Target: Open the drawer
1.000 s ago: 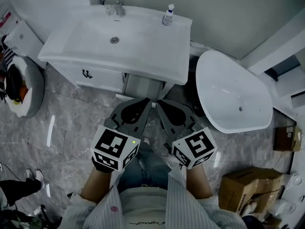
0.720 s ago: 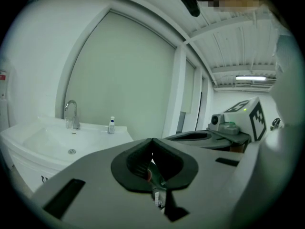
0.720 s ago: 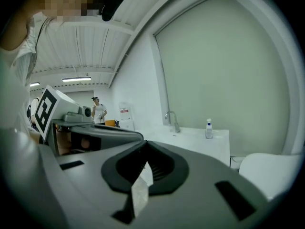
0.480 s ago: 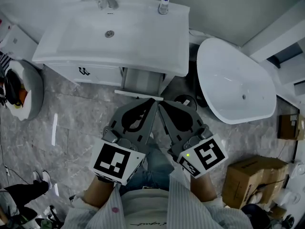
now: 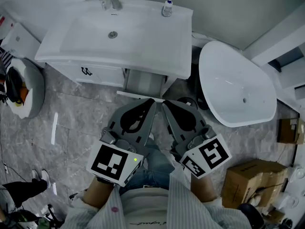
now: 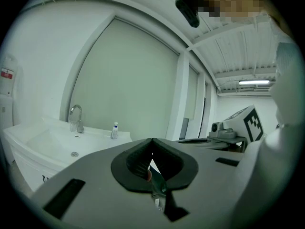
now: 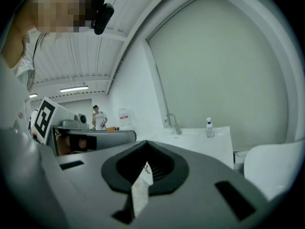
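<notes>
the drawer [image 5: 143,84] sits under the right half of the sink counter [image 5: 157,56], its white front standing a little out from the counter's face so the grey inside shows. the left gripper [image 5: 150,101] and right gripper [image 5: 165,103] hang side by side in front of the counter, tips near that front. each has its jaws pressed together on nothing. closed like that, neither can take the front's edge. pushing in would likely knock the drawer back under the counter, and a pull at one corner might rack it askew. right of the counter a white oval tub [image 5: 236,87] narrows the room beside the right gripper. left of the counter stands a round bin [image 5: 24,87], well clear. a bottle [image 5: 167,6] stands at the counter's back edge, out of the way.
</notes>
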